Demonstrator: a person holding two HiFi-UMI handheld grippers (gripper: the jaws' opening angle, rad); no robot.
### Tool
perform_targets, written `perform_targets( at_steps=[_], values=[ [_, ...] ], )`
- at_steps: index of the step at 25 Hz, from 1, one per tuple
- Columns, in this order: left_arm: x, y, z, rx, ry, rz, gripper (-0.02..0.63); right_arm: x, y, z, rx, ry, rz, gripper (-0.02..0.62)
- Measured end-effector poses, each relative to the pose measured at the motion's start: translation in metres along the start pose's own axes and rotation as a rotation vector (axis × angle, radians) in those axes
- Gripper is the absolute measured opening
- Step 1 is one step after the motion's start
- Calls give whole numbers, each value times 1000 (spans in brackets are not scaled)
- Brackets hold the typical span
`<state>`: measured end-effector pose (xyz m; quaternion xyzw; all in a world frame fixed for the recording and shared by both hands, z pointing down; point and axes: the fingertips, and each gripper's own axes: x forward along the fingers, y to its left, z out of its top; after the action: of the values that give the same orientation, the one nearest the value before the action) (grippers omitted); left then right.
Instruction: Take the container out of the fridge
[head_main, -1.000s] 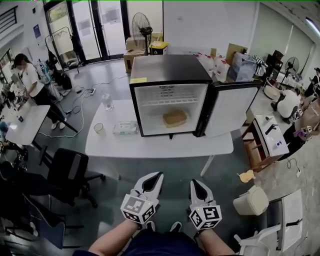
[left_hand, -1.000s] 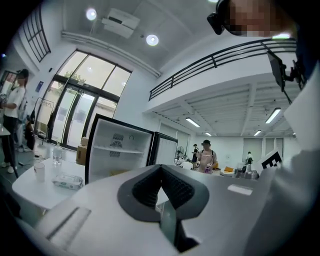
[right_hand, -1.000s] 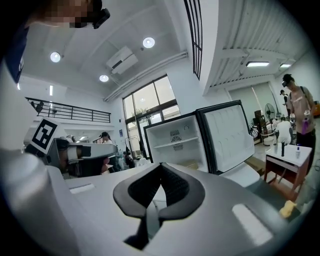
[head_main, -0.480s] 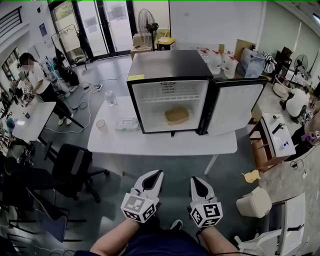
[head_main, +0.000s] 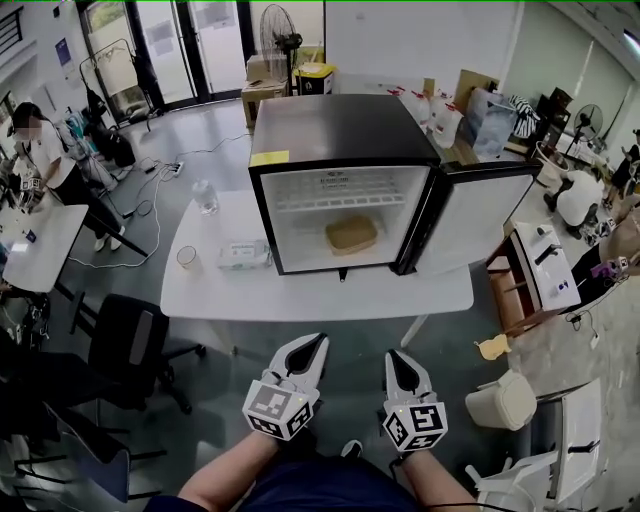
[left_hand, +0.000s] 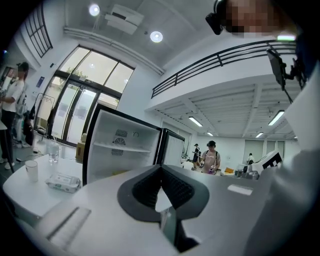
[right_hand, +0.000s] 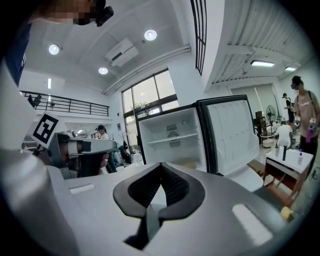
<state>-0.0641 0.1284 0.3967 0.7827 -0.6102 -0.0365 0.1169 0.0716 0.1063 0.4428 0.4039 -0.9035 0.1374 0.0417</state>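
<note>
We saw the tan container (head_main: 351, 234) lying low inside the open fridge (head_main: 340, 130) (its door (head_main: 470, 225) stood at the right) at mid-frame on the white bench (head_main: 300, 295). At the frame's bottom, our left gripper (head_main: 310, 348) and right gripper (head_main: 398, 362) hung well apart from it, jaws clenched on nothing.

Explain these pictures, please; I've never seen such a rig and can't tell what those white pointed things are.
No robot here: a person holds a two-jaw tool in each hand, the left gripper and the right gripper. The picture from above comes from a camera on the person's head, looking down; the other two come from cameras riding on each tool, looking along its jaws. Both grippers are shut and hold nothing. Ahead, a white table carries a small fridge with its door open and a tan container inside, plus a cup, a bottle and a flat packet.
</note>
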Motion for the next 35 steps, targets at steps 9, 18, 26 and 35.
perform_targets(
  at_steps=[9, 18, 26, 35],
  values=[
    [31, 67, 10, -16, 14, -75, 2, 56, 14, 7, -36, 26, -101, 6],
    [50, 110, 12, -100, 26, -151, 2, 91, 37, -1, -57, 75, -164, 6],
    [79, 112, 0, -107, 63, -165, 2, 113, 17, 0, -37, 84, -170, 5],
    [128, 117, 6, -54, 71, -66, 2, 164, -24, 6, -9, 83, -50, 6]
  ],
)
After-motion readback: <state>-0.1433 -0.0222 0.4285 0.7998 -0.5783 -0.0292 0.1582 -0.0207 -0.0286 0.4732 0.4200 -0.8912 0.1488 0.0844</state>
